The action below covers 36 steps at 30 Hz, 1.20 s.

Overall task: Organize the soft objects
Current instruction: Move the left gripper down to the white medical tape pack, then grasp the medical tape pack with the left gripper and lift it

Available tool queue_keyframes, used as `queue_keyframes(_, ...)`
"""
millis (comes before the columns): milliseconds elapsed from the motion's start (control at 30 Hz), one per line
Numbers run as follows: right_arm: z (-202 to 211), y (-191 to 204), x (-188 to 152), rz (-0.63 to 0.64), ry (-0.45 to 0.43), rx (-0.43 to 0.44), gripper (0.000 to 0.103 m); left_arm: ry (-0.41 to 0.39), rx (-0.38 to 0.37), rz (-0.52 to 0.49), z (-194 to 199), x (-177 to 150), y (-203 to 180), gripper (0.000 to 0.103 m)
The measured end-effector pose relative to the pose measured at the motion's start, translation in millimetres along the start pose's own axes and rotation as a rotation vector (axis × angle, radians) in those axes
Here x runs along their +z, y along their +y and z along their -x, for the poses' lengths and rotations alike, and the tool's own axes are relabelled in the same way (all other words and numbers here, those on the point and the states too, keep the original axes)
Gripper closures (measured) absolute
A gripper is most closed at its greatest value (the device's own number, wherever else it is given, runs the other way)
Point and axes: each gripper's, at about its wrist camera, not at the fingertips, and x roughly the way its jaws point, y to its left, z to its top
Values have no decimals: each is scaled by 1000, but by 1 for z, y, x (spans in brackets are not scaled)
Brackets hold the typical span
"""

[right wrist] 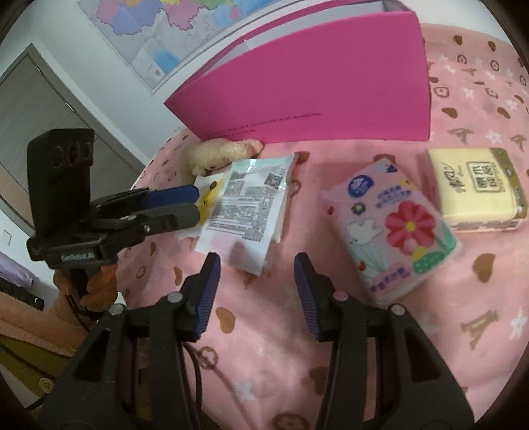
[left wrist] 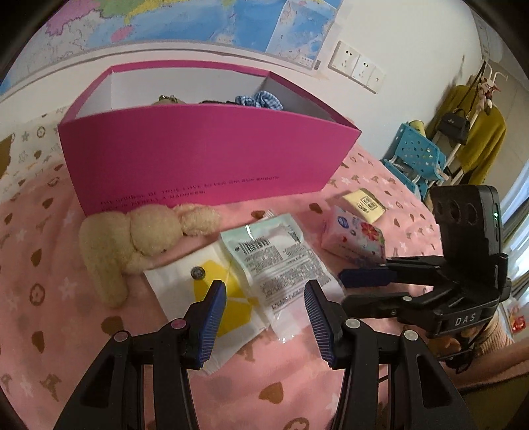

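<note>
A magenta box (left wrist: 205,155) stands on the pink bedspread; a blue gingham scrunchie (left wrist: 258,101) and other soft items show inside. A cream plush toy (left wrist: 132,241) lies against its front. A clear wet-wipe packet (left wrist: 281,261) overlaps a white and yellow pouch (left wrist: 205,291). My left gripper (left wrist: 264,317) is open and empty just above them. A pink flowered tissue pack (right wrist: 396,228) and a yellow tissue pack (right wrist: 476,188) lie to the right. My right gripper (right wrist: 256,291) is open and empty, between the packet (right wrist: 248,205) and the pink pack.
The pink patterned bedspread (left wrist: 297,397) covers the whole work surface. A wall map (left wrist: 198,20) and sockets (left wrist: 357,64) are behind the box. A blue plastic chair (left wrist: 413,155) and a coat rack with a yellow garment (left wrist: 476,145) stand past the bed's right edge.
</note>
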Motion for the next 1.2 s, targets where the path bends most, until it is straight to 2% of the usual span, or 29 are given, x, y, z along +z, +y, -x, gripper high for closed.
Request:
queue_keyframes(233,-8,5,4,-7,-12,11,51,19,-32,5,-6,-6,1,53)
queue_keyframes(367,-9,8,4,-5,-22,55,51,23,-46,-6,-6,-6,0,53)
queue_keyframes(433,-6,8,4,-12,-38,72,59,25,-48,-15,-5,-7,-1,53)
queue_keyframes(500,-3,8,6,-20,-56,86,62,27,-46,-39,-4,-8,-4,53)
queue_keyframes(567,-1,9,8,-30,-65,129,62,30,-25,-76,-3,-11,-9,53)
queue_keyframes(733,0,18,15,-8,-74,147,62,16,22,-133,3,-16,-17,47)
queue_keyframes(867,-4,34,22,37,-71,180,62,-35,40,-169,14,-14,-26,46)
queue_keyframes(967,-10,48,28,76,-67,180,62,-69,96,-221,18,-12,-35,46)
queue_keyframes(1000,-11,50,29,81,-66,188,62,-79,108,-226,18,-11,-36,48)
queue_keyframes(1033,-12,52,32,89,-65,192,62,-85,111,-221,18,-9,-34,57)
queue_keyframes(1133,-17,61,39,129,-66,182,62,-89,126,-168,19,-5,-21,75)
queue_keyframes(1200,-19,63,42,138,-68,181,62,-99,110,-106,23,-4,-6,79)
